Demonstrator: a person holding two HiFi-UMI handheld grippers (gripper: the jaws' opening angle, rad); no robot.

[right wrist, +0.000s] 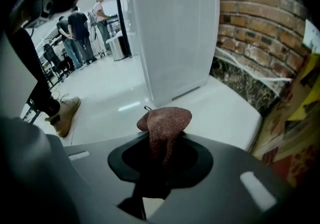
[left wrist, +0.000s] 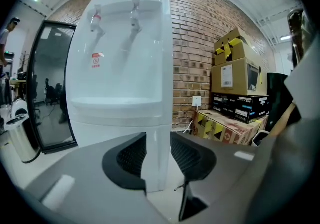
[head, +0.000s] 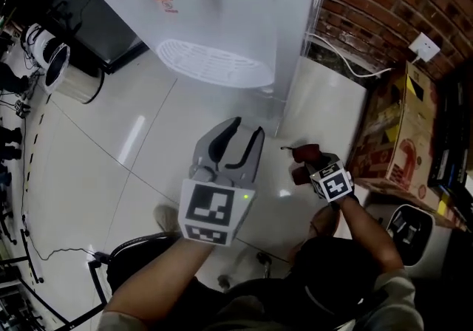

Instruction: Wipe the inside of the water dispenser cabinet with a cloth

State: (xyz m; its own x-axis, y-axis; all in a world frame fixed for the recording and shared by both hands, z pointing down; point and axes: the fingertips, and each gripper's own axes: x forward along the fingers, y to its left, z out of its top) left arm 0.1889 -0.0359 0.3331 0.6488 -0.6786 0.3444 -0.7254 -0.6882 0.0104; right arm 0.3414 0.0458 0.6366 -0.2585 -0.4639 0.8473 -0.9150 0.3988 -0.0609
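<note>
Right gripper view: a reddish-brown cloth (right wrist: 165,128) stands bunched between the jaws of the right gripper (right wrist: 161,160), which are closed on it, its top fold poking out beyond the tips. From the head view the cloth (head: 304,154) hangs over the pale tiled floor (head: 111,145), near the person and to the right of the white water dispenser (head: 222,19), with the right gripper (head: 303,165) pointing steeply down. The dispenser's lower front shows only as a smooth white panel in all three views. The left gripper (head: 240,137) is raised in the middle of the scene, aimed at the dispenser's base; in its own view the jaws of the left gripper (left wrist: 159,160) stand a little apart with nothing between them, and the dispenser's corner (left wrist: 125,93) shows through the gap. A brick wall (head: 392,4) with a white socket (head: 424,46) runs behind on the right, stacked cardboard boxes (head: 395,130) lean against it, and a lidded bin (head: 70,71) stands far left. Several people (right wrist: 80,33) stand in the distance in the right gripper view.
</note>
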